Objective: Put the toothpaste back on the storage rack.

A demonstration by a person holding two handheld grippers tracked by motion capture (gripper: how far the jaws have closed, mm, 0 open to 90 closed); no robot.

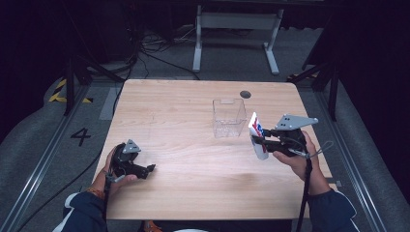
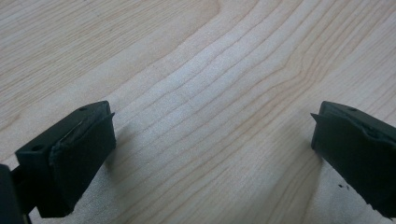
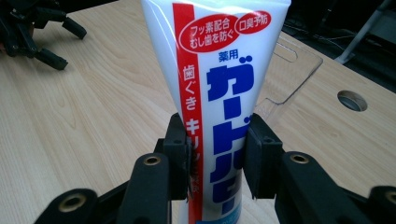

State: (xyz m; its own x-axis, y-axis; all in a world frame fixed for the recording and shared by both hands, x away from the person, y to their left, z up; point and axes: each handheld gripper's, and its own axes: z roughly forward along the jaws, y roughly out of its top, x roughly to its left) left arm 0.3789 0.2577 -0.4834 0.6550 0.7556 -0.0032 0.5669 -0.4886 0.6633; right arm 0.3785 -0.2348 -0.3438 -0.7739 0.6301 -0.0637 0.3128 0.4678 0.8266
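A white toothpaste tube (image 1: 257, 137) with red and blue print stands upright over the right part of the wooden table (image 1: 193, 159). My right gripper (image 1: 255, 140) is shut on the tube (image 3: 219, 93), its pads (image 3: 179, 154) pressing both sides of the lower half. Just behind the tube sits a clear plastic box (image 1: 228, 117), open at the top and with nothing in it, also seen past the tube (image 3: 289, 70). My left gripper (image 1: 147, 170) rests low at the table's front left, open. Its jaws stand wide apart over bare wood (image 2: 210, 116).
A round cable hole (image 1: 245, 94) lies in the table behind the box. White legs of another table (image 1: 237, 38) stand on the floor beyond the far edge. Cables trail from both grippers toward the person's sleeves.
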